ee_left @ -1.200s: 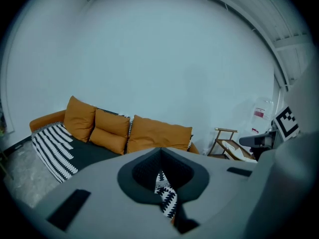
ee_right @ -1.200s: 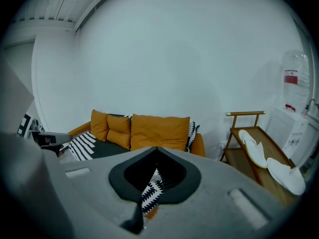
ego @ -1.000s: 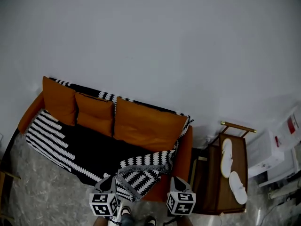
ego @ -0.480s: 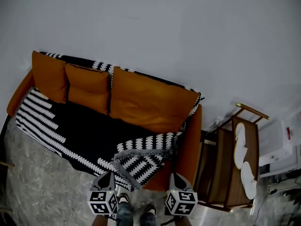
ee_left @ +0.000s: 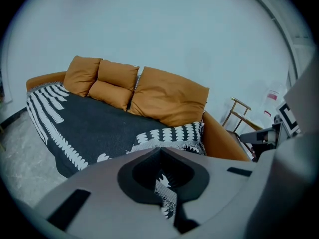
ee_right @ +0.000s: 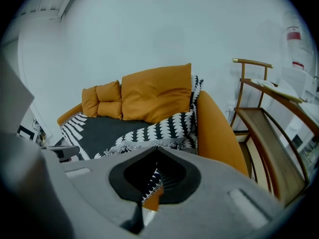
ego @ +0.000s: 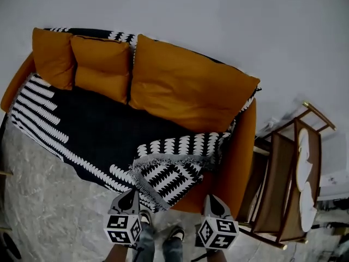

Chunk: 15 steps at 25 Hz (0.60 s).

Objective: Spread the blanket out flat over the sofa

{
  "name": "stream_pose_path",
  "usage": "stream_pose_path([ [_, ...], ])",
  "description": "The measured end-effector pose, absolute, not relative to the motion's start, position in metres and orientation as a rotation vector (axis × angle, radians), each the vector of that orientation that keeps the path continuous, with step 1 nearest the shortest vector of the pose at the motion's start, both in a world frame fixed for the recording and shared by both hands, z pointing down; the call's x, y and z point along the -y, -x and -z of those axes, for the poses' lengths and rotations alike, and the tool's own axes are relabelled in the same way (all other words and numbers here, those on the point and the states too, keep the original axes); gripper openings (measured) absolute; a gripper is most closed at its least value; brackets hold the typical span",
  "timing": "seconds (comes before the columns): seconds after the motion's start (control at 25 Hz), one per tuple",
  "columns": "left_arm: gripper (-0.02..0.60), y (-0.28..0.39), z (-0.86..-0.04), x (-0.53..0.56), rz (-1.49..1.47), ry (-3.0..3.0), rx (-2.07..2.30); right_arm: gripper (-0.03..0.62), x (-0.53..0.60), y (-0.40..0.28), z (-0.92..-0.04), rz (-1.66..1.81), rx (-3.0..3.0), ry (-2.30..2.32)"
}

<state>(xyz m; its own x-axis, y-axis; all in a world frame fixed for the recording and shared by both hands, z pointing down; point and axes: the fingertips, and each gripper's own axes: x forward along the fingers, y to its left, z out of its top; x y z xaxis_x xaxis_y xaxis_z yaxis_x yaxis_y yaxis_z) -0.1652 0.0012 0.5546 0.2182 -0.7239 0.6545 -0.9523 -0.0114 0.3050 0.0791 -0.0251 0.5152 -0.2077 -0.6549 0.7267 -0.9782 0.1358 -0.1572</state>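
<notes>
Standing before the sofa (ego: 241,149) with the left gripper (ego: 130,198) and the right gripper (ego: 214,202) low at its front edge, each with jaws pressed together on nothing. Looking down on the blanket (ego: 92,130): spread over the seat and down the front, yet doubled back in a fringed fold (ego: 169,173) at the right end, beside the armrest. Apparently touching neither tool, though hard to judge from above. Could nip only fringe and strain threads. Could drag the flat part askew with too strong a pull, or bunch cloth against the cushions (ego: 180,86).
</notes>
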Motion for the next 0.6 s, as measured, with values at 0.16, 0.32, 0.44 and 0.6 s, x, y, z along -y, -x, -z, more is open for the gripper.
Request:
stream_pose_path([
  [0.16, 0.005, 0.160, -0.582, -0.003, -0.410, -1.786, 1.549, 0.005, 0.020, -0.079, -0.544, -0.894, 1.910, -1.567],
  [0.32, 0.005, 0.155, -0.594, -0.005, -0.411, -1.791, 1.535, 0.005, 0.016, -0.081, -0.561, -0.902, 1.894, -1.561],
  [0.44, 0.003, 0.154, -0.596, -0.006, -0.424, -1.805, 1.513, 0.005, 0.013, -0.082, -0.565, -0.910, 1.877, -1.569],
  [0.6, 0.005, 0.159, -0.594, -0.005, -0.431, -1.807, 1.512, 0.005, 0.016, -0.078, -0.563, -0.921, 1.875, -1.572],
])
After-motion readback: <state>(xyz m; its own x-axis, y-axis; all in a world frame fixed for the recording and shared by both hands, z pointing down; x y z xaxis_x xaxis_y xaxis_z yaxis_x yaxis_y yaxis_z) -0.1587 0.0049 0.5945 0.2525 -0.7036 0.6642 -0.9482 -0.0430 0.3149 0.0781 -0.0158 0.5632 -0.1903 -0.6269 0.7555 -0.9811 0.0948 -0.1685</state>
